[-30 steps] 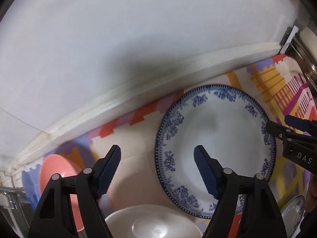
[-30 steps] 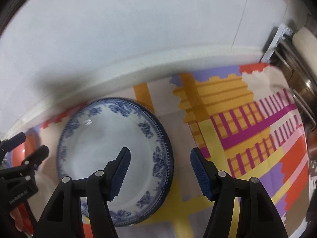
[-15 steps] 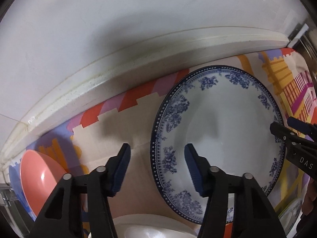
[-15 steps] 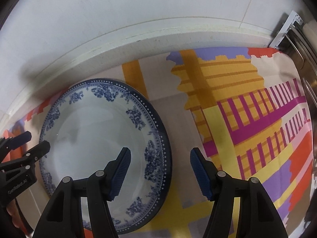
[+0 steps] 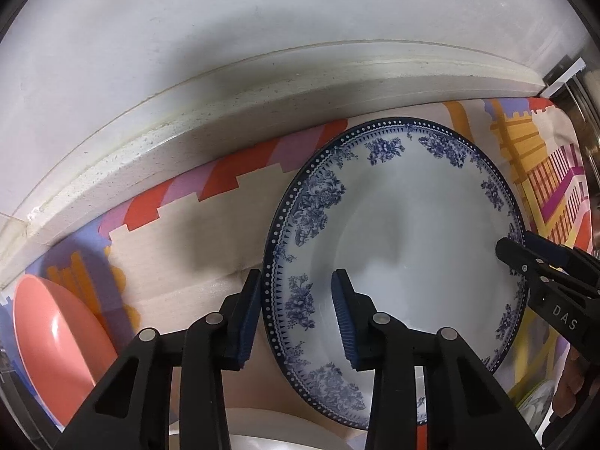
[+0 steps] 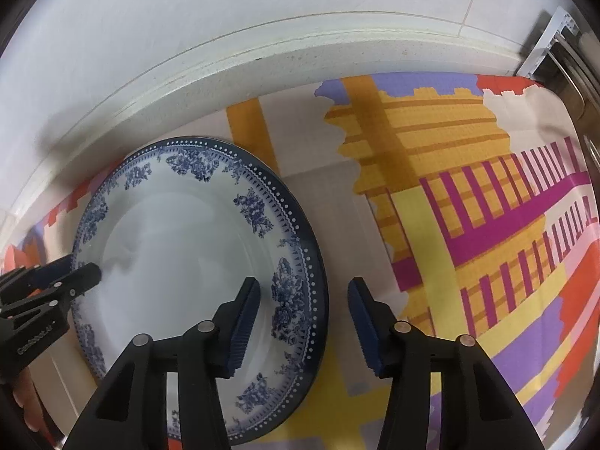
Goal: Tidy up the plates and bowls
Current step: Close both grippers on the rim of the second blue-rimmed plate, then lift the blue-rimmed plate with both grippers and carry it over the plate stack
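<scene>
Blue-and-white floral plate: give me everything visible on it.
The round, glossy, ceramic-looking blue-and-white floral plate has a pale empty centre, blue flower clusters on the rim and a dark dotted edge. It lies flat on the colourful patterned cloth near the white wall ledge. The left gripper and right gripper straddle opposite rims, jaws closing, pads not yet pressing.

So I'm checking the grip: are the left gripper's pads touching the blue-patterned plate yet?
Cannot tell. In the left wrist view the closing left gripper straddles the plate rim; contact isn't plain.

Blk tool (image 5: 296, 315), blue ribbed pads
</scene>
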Demonstrator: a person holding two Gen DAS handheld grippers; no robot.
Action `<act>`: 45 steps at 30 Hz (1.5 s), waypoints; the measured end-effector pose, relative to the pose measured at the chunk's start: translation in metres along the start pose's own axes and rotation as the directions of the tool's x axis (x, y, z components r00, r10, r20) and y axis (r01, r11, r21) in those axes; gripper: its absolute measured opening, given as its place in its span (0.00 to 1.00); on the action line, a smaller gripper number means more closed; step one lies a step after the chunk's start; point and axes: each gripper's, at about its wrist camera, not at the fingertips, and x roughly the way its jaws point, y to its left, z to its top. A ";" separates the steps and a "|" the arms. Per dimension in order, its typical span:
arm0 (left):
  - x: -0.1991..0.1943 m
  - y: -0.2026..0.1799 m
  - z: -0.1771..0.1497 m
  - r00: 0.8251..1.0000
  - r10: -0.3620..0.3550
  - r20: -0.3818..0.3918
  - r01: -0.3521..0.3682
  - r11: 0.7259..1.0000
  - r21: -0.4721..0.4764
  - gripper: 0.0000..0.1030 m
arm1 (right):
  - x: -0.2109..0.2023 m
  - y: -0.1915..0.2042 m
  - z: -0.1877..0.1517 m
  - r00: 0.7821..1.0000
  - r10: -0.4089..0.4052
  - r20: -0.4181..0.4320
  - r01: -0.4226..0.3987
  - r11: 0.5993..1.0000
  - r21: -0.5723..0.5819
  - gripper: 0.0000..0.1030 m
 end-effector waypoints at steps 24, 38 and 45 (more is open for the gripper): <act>-0.044 -0.015 -0.023 0.995 0.025 0.096 -0.024 1.000 -0.010 0.34 | -0.040 -0.034 -0.015 0.998 0.024 0.055 -0.027 0.999 0.045 0.36; -0.108 -0.052 -0.088 0.981 0.003 0.192 0.001 1.000 -0.022 0.34 | -0.116 -0.045 -0.065 0.988 -0.005 0.157 -0.006 0.998 0.066 0.36; -0.126 -0.076 -0.122 0.973 0.004 0.230 -0.002 1.000 -0.009 0.34 | -0.144 -0.061 -0.104 0.982 -0.009 0.189 -0.006 0.997 0.077 0.36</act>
